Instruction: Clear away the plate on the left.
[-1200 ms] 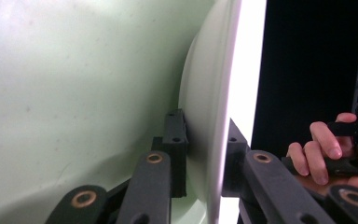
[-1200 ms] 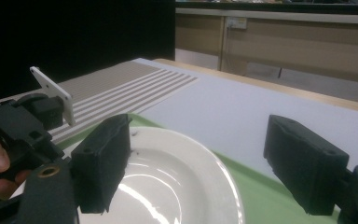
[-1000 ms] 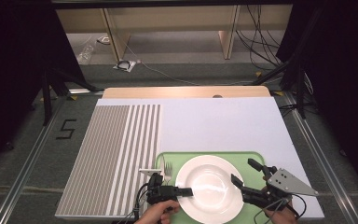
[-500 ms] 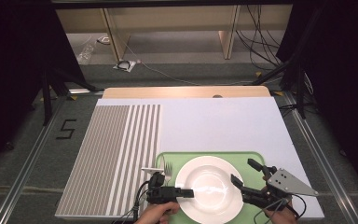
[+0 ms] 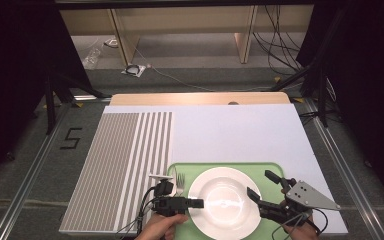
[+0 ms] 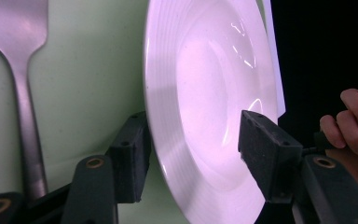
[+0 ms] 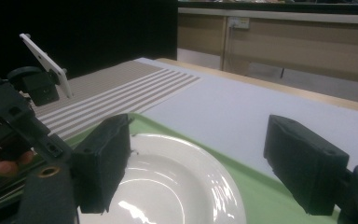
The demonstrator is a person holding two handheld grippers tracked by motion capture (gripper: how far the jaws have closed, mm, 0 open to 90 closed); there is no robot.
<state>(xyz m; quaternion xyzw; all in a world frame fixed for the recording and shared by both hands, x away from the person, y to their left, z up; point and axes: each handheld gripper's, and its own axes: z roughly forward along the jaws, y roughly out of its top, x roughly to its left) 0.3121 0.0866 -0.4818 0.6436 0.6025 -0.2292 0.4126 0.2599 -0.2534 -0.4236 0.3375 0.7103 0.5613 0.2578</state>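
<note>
The high view looks forward and down over the whole worktop (image 5: 230, 130). Each gripper view sits close and low behind its own tongs (the left one rolled sideways), and all three share the plate (image 5: 224, 202).

Left gripper (image 5: 200, 202) jaws just opening; right gripper (image 5: 261, 186) jaws wide apart

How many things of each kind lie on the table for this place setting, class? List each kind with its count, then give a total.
Plate, white: 1
Fork, metal: 1
Placemat, green: 1
Total: 3
</note>
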